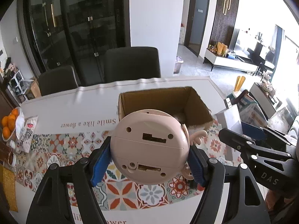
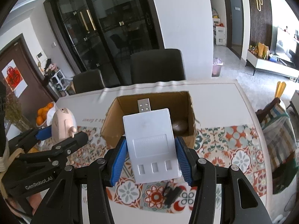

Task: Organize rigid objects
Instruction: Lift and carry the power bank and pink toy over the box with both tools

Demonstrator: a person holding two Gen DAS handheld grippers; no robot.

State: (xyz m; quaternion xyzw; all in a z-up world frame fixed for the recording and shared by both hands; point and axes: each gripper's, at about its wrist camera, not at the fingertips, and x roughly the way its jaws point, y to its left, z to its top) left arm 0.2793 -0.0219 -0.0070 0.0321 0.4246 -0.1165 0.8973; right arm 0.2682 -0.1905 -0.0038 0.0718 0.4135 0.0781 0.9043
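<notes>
My left gripper (image 1: 149, 163) is shut on a pink toy figure (image 1: 149, 145), whose round underside with screw holes faces the camera; the same toy (image 2: 63, 125) shows at the left of the right wrist view. My right gripper (image 2: 151, 160) is shut on a white flat charger (image 2: 151, 145) with a USB plug pointing forward. Both are held above the patterned table, just short of an open cardboard box (image 1: 198, 104) (image 2: 190, 112). A dark round object (image 2: 180, 126) lies inside the box.
A small black clip-like object (image 2: 171, 192) lies on the patterned tablecloth (image 2: 233, 145) under the right gripper. A bowl of oranges (image 1: 9, 125) sits at the table's left edge. Two dark chairs (image 1: 130, 63) stand behind the table.
</notes>
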